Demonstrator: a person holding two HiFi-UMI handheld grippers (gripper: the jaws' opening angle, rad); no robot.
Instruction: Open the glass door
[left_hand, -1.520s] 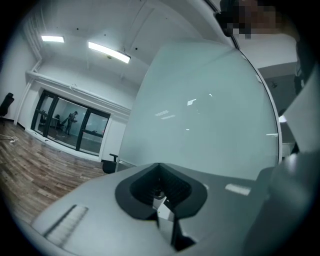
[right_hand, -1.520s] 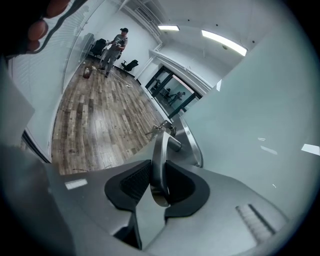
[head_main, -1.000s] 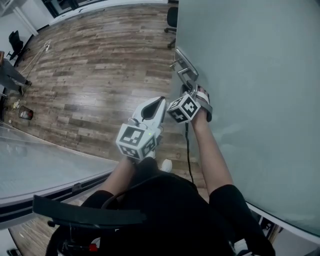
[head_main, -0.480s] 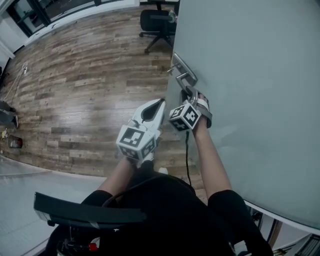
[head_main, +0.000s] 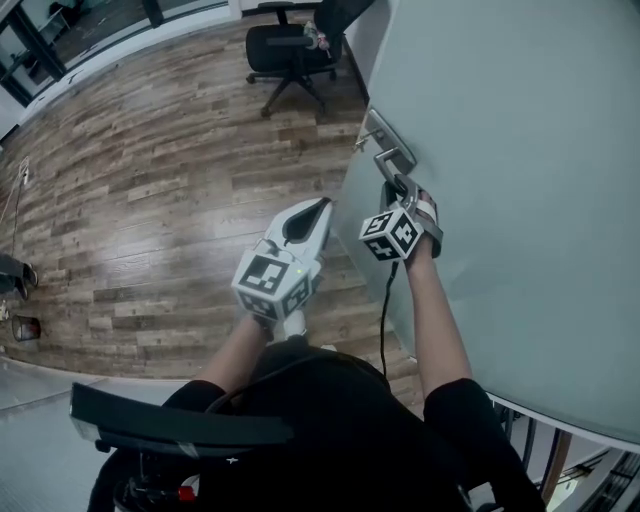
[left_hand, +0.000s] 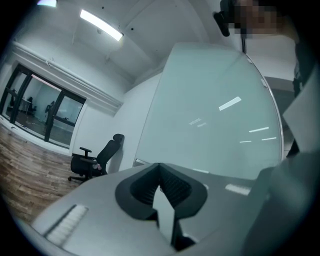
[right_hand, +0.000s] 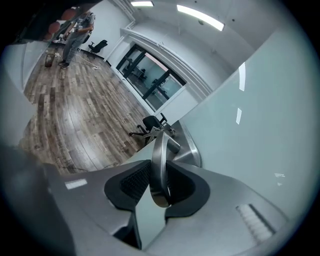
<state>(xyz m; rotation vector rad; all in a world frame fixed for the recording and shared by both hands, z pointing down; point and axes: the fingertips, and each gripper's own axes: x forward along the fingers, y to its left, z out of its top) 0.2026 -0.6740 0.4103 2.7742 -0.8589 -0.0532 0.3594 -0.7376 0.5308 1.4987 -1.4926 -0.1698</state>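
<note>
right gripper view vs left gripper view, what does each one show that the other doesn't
Only the right gripper view shows the right gripper, its jaws closed on the metal door handle, and a person standing far across the room. Only the left gripper view shows the left gripper, its jaws together with nothing between them. Both show the frosted glass door, the black office chair, the wood floor and the dark-framed windows.

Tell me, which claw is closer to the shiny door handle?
Right. The right claw is clamped on the door handle of the glass door. The left claw hangs apart from the handle, out over the wooden floor, holding nothing.
</note>
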